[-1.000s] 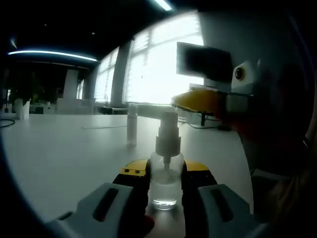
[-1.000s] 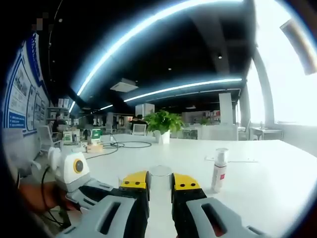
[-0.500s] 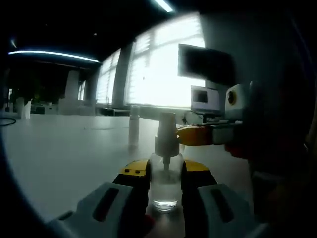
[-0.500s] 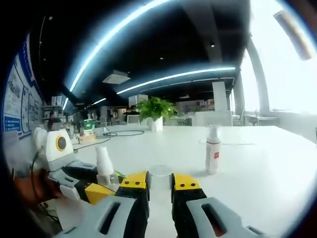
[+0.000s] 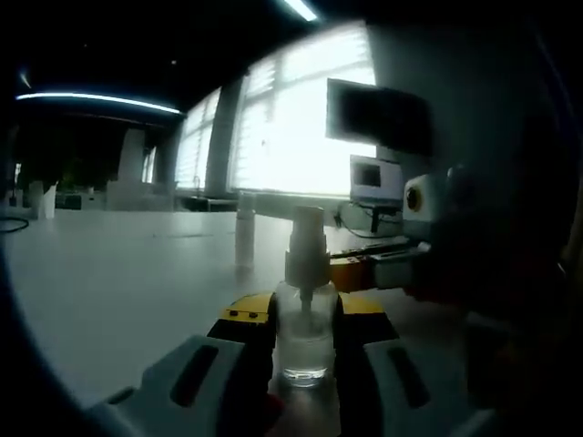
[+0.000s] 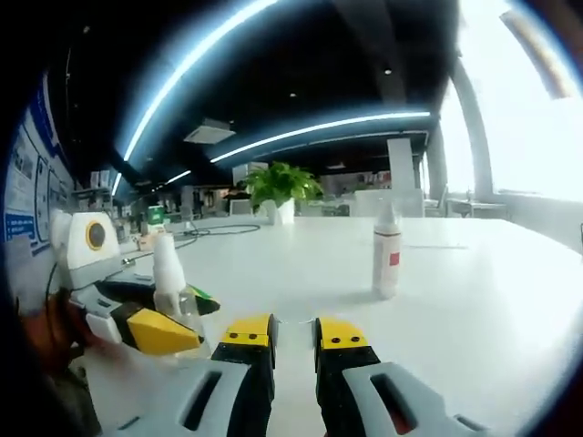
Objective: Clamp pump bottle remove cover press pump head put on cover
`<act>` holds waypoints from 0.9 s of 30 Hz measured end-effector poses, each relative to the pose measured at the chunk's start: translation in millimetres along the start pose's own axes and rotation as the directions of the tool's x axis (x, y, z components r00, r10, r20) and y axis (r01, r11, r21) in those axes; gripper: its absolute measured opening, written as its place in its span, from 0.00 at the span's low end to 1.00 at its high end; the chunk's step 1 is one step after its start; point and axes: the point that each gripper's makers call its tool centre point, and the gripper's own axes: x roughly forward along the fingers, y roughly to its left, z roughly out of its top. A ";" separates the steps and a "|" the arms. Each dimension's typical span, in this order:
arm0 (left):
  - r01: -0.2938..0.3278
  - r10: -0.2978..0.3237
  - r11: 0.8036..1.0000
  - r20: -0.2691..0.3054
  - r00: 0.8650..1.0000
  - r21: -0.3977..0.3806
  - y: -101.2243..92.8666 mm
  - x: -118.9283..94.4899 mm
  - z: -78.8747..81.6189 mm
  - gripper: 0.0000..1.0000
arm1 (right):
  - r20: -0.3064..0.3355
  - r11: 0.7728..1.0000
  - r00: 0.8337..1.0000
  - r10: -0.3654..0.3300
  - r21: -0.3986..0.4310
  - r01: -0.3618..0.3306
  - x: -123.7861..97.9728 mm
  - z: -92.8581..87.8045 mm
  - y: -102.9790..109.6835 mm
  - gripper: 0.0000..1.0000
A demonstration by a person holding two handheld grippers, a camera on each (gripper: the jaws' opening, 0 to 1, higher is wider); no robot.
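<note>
Left tool [image 5: 303,330] clenched on clear pump bottle [image 5: 301,341], upright on white counter [image 5: 118,273], jaws on either side of its body. White pump head [image 5: 307,248] bare, no cover on it. In right gripper view, same bottle [image 6: 173,296] sits left between the left tool's yellow-tipped jaws. Right tool [image 6: 294,341] hangs low over counter [image 6: 455,300], jaws slightly apart, gripping nothing; it also shows in left gripper view [image 5: 364,270] just right of pump head. Second white spray bottle [image 6: 386,258] stands upright farther back on counter, well apart. Potted plant [image 6: 278,187] at far end.
</note>
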 end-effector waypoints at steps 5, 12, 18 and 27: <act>0.001 -0.001 1.000 -0.002 1.000 0.010 -1.5 0.0 -0.2 0.16 | -0.021 1.000 1.000 -0.005 -0.029 0.005 3.3 -8.1 -2.4 0.12; 0.002 -0.002 1.000 -0.004 1.000 0.016 -2.7 0.2 -0.5 0.16 | -0.039 0.999 0.999 -0.005 -0.045 0.003 9.0 -14.2 -4.5 0.12; 0.003 -0.003 1.000 -0.005 1.000 0.017 -3.1 0.5 -0.9 0.16 | -0.036 0.999 0.999 -0.022 -0.045 0.021 7.9 -14.1 -7.1 0.12; 0.001 -0.001 1.000 -0.008 1.000 0.021 -2.6 0.4 -1.3 0.16 | -0.054 0.998 0.998 -0.024 -0.063 0.021 12.5 -17.9 -11.9 0.12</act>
